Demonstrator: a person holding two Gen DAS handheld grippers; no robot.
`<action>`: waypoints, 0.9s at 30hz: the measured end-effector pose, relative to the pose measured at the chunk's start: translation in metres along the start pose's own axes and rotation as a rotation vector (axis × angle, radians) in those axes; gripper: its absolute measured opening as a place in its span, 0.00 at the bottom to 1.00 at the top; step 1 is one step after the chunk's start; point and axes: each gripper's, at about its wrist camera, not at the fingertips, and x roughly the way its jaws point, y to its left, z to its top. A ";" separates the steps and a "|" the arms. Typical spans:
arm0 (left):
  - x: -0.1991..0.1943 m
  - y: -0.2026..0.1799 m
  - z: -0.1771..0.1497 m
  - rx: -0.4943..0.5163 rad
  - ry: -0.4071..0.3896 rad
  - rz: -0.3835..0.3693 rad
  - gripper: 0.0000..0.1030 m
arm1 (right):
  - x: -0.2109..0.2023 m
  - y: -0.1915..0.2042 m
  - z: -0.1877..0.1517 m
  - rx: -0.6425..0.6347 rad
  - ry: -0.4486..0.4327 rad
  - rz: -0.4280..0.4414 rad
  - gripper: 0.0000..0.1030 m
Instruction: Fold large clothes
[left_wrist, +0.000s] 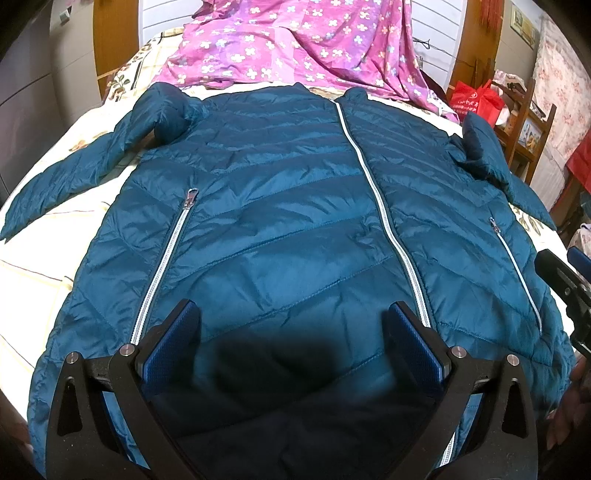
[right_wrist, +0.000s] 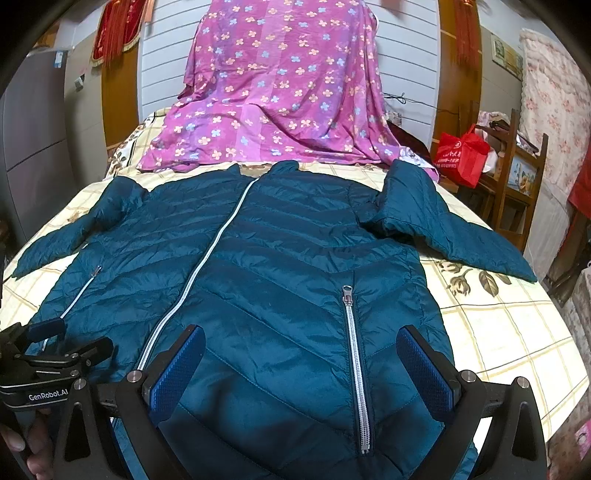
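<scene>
We see the teal quilted puffer jacket (left_wrist: 280, 206) lying flat and face up on the cream floral bedsheet (right_wrist: 491, 314), zipped closed, with both sleeves spread out to the sides — no fold is made yet, so the whole task is left. Our left gripper (left_wrist: 291, 332) and right gripper (right_wrist: 301, 360) hover over the hem — both wide open, holding nothing.

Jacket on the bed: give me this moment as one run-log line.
stage: pre-fold | jacket: front up, zipped, sleeves spread on bed | left gripper: open, over hem | right gripper: open, over hem | held: nothing
</scene>
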 end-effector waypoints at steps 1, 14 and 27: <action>0.000 0.000 0.000 -0.001 0.000 0.000 1.00 | 0.000 0.000 0.000 0.000 0.001 0.000 1.00; 0.000 0.003 0.000 -0.008 0.001 -0.001 1.00 | 0.000 0.000 0.000 -0.002 0.000 0.000 1.00; 0.004 0.002 -0.002 -0.012 0.007 -0.001 1.00 | 0.000 0.001 0.001 -0.003 0.002 0.000 1.00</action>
